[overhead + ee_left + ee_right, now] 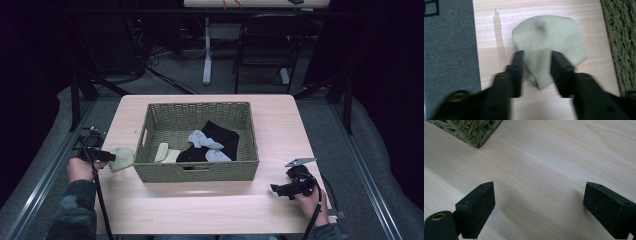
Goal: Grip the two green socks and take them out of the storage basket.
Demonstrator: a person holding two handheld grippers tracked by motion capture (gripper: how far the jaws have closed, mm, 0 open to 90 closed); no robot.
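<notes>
The left gripper (536, 65) has its jaws around the narrow end of a pale green sock (549, 42), probably pinching it, though that view's blurry. The sock fans out away from the jaws on the table, just beside the wicker basket (145, 137). The right gripper (539, 205) sits wide open and empty, well apart.

the right gripper (539, 205) hangs just above a pale wooden table (554, 162), its two black jaws spread wide apart with bare wood grain between them. the pads (482, 207) look rough and speckled. a brass-ringed hole sits at the lower left. a corner of a green woven basket (471, 130) lies at the upper left, well apart from the jaws.
</notes>
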